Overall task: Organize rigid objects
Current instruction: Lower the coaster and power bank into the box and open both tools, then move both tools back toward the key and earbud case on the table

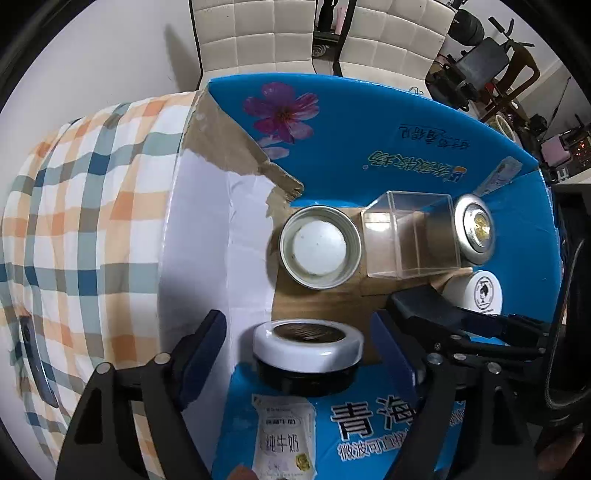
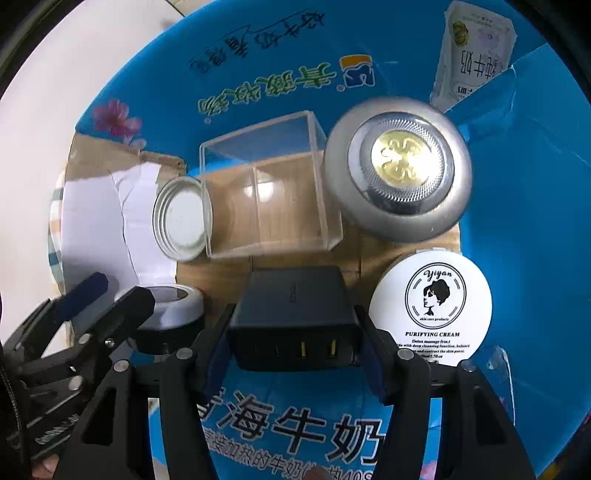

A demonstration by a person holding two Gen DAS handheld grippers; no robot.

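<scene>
Blue milk carton (image 1: 369, 147), checked cloth (image 1: 92, 206), chairs (image 1: 255, 33)

Both fisheye views are pretty bright, with even indoor light and heavy barrel bending plus black corners. Glare sits on the clear box (image 2: 271, 184) mid-frame. The round silver light (image 2: 399, 168) looks slightly smeared, and soft shadows fall lower left.

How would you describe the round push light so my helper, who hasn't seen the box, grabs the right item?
Look inside the blue milk carton, on its brown cardboard floor. Behind the white cream jar and right of the clear plastic cube leans a silver disc, the push light. It alone has a gold centre within a ridged reflector ring.
</scene>
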